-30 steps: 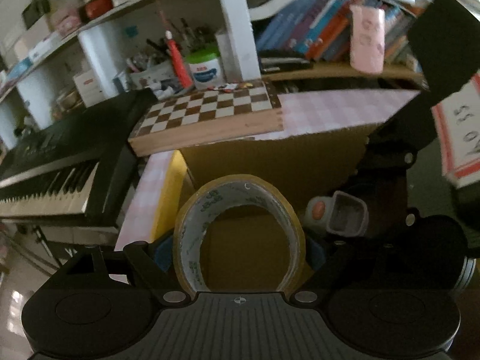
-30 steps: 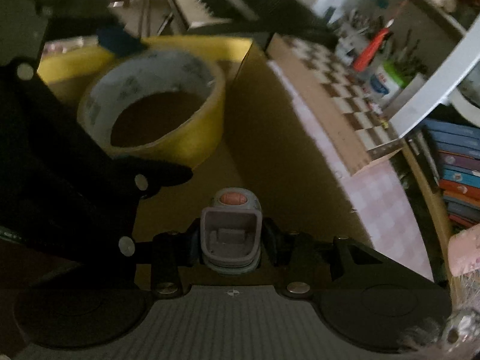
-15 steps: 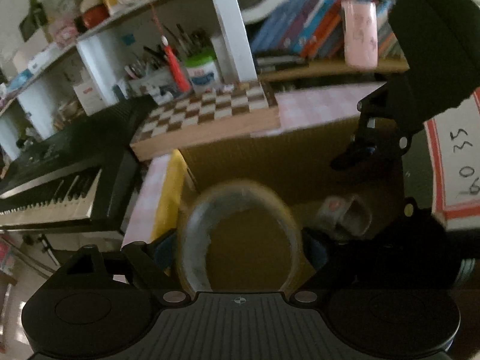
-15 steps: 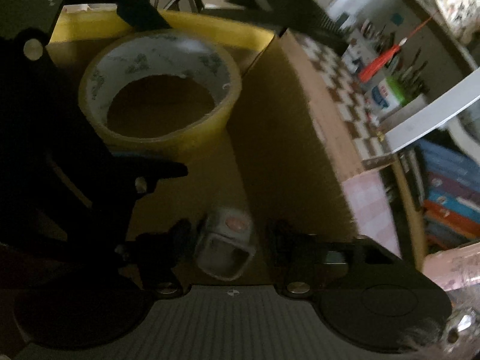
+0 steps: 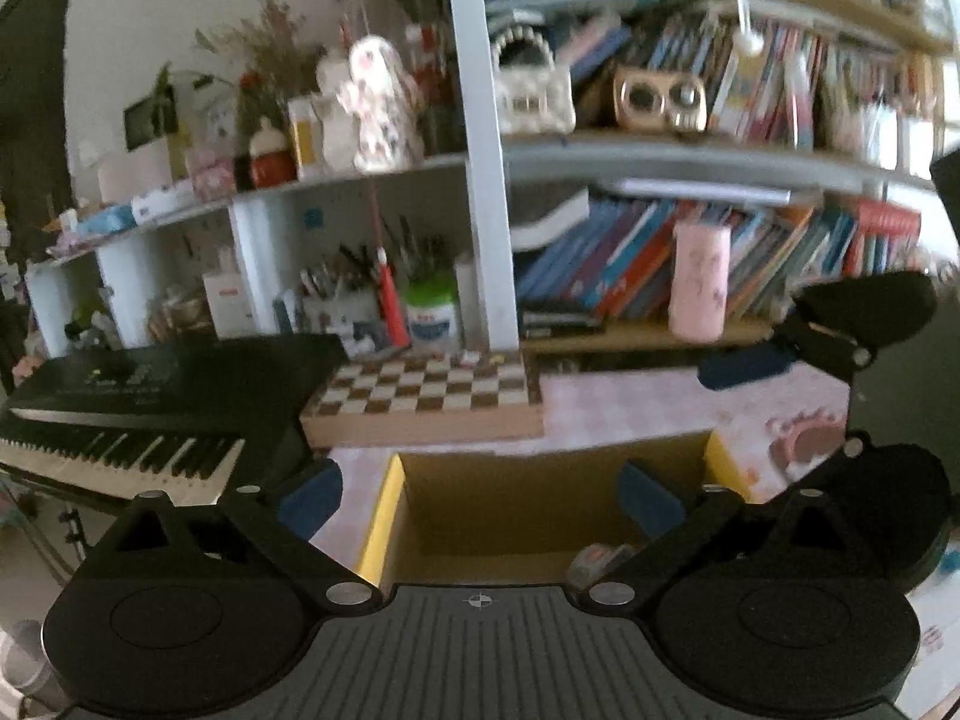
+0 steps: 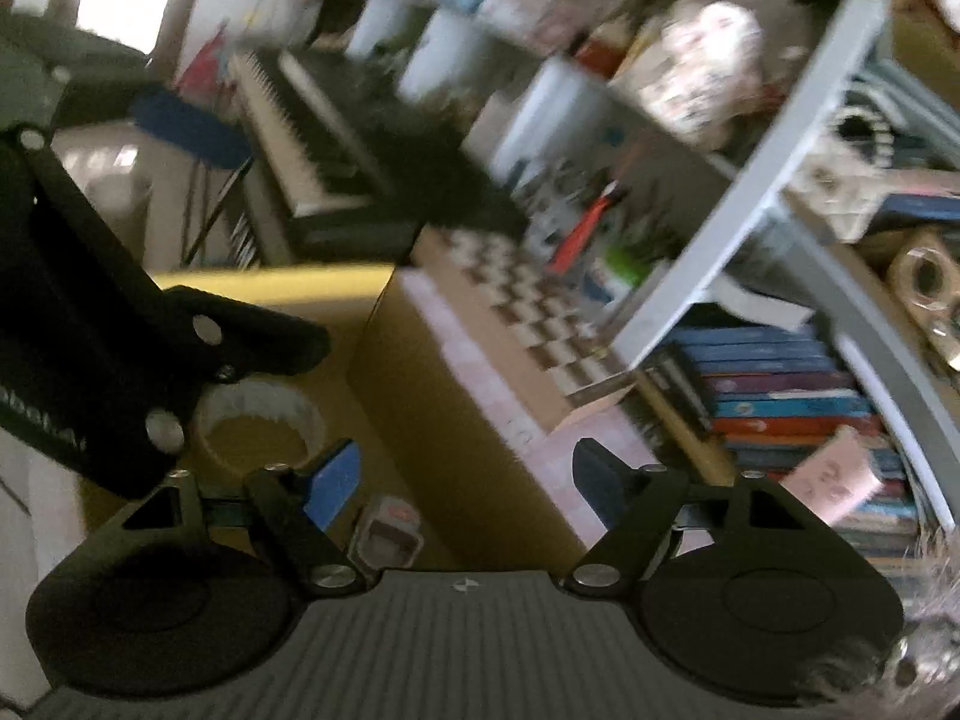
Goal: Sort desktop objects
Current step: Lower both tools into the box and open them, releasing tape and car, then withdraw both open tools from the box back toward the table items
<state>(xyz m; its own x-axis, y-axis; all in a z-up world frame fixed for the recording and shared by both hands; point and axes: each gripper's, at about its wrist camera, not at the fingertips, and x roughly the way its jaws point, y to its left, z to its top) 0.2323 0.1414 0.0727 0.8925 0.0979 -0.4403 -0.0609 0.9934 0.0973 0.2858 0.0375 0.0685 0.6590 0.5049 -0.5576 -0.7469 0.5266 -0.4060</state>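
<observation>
So I'm holding both tools over the cardboard box [image 5: 540, 498] right now. The left tool [image 5: 477, 495] is sitting about as wide as it goes and its jaws are opening further, with nothing between them, just the box's inner wall behind. The right tool [image 6: 465, 477] is partway apart and opening too, and nothing is pinched in it either.

Both task things are lying on the box floor. The roll of tape [image 6: 258, 429] is resting flat toward the left side in the right wrist view, half tucked under the other tool's black arm. The little grey gadget with the orange button [image 6: 387, 531] is sitting just beside my right tool's left finger [image 6: 333, 483], not touching the pad as far as I can tell. In the left view I'm only catching a blurry sliver of it at the bottom right corner of the box.

Room-wise: the box has yellow edges [image 5: 381, 516] on both sides and tall brown walls, so it's a fairly tight pocket. Right behind the far wall the chessboard [image 5: 426, 399] is lying on the pink checked bench [image 5: 630, 408]. The keyboard [image 5: 120, 420] is crowding the left side. Behind all that the bookshelf [image 5: 660, 162] is packed, with a pink cup [image 5: 699, 288] standing at its lower ledge. Everything's pretty smeary in the right view.
</observation>
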